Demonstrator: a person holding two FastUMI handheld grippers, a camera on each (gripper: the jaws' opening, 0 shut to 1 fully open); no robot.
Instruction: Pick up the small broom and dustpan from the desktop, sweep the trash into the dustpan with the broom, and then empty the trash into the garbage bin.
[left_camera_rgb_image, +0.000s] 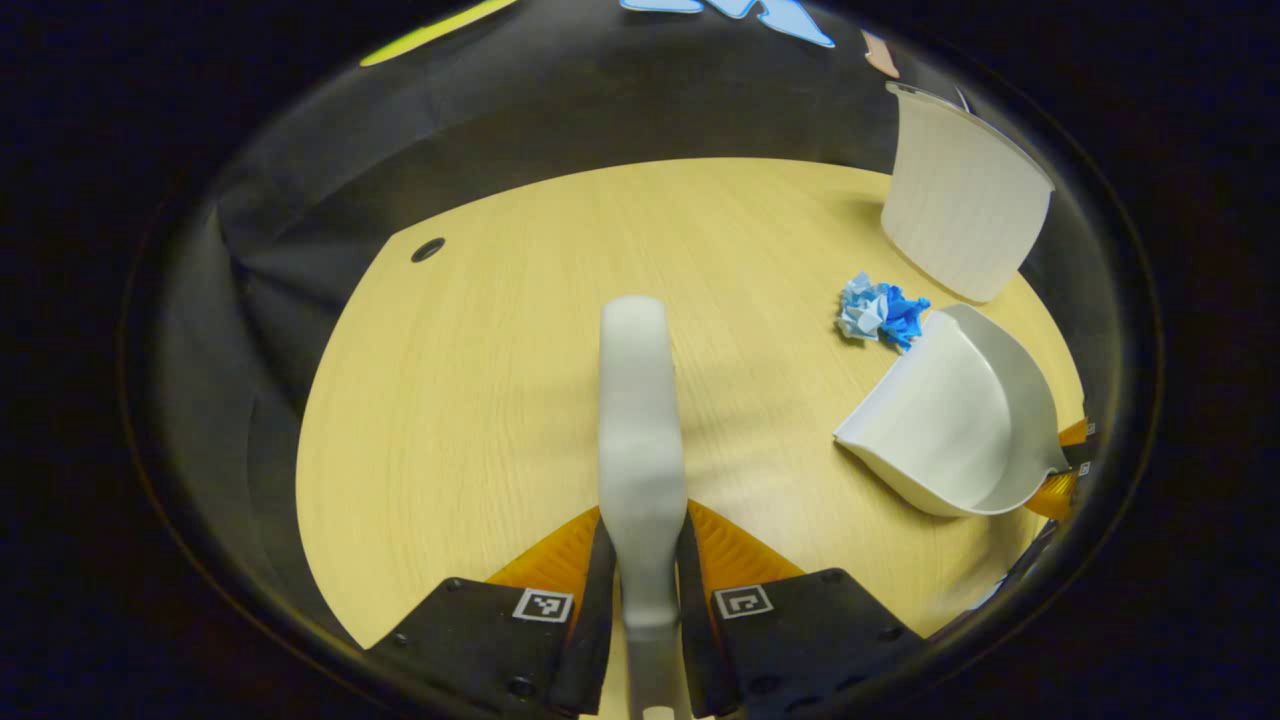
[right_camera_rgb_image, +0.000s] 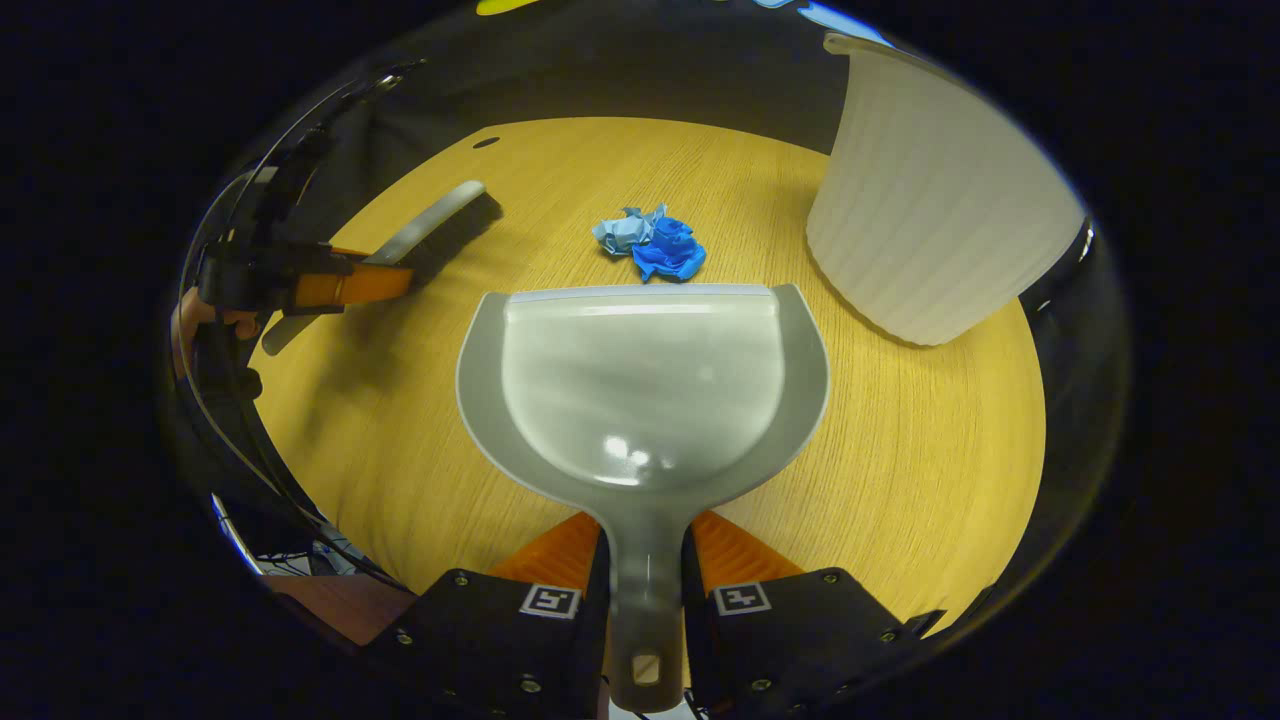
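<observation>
Right gripper view | 1 dustpan (right_camera_rgb_image: 640, 380) (clamped) | 2 paper wads (right_camera_rgb_image: 652, 243) | 1 bin (right_camera_rgb_image: 930, 210)

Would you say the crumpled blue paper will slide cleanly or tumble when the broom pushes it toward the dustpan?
The crumpled blue paper looks loosely wadded, so probably very light and apt to tumble or skip. Its creased folds may catch bristles. The dustpan lip lies just before it, so a gentle push likely suffices.

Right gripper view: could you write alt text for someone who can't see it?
The right gripper has its jaws closed on the handle of a grey dustpan, whose front edge faces crumpled blue paper on a wooden desktop. A white ribbed bin stands to the right; the left gripper holds a small broom at left.
</observation>
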